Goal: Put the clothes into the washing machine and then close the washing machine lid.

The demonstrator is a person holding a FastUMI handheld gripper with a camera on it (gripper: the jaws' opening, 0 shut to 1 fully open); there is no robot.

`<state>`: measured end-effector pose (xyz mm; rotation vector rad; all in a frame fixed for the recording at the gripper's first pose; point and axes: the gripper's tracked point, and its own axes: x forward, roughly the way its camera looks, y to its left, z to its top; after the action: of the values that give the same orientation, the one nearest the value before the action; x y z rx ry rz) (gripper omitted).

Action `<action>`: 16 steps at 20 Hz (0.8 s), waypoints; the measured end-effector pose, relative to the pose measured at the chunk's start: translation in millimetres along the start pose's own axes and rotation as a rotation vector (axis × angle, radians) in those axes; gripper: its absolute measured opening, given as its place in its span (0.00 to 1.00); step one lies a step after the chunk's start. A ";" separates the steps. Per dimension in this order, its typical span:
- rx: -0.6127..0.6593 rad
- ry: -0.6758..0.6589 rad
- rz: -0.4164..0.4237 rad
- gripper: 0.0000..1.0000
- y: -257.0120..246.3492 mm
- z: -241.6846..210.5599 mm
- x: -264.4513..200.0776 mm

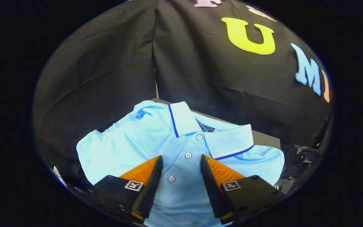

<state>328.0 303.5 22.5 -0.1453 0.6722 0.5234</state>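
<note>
A light blue polo shirt [131, 142] lies folded flat on a dark surface, its collar with a dark blue stripe pointing away from me. My gripper [181, 160] hovers over the shirt's button placket, open. The placket and two of its buttons show in the gap between the fingers. The third button sits just ahead of them, below the collar. I cannot tell whether the fingertips touch the cloth.
The booth's black cloth wall rises close behind the shirt. A strip of the dark tabletop [263, 138] shows past the collar. Some dark, shiny hardware [301, 164] sits beside the shirt's right shoulder.
</note>
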 end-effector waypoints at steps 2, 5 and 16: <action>0.024 0.004 -0.002 0.66 0.7 -1.7 0.7; -0.011 0.019 -0.013 0.58 0.2 -1.6 0.0; 0.011 -0.057 0.043 0.01 5.3 6.2 -8.3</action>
<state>323.2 306.4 32.8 -0.1052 0.6237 0.5629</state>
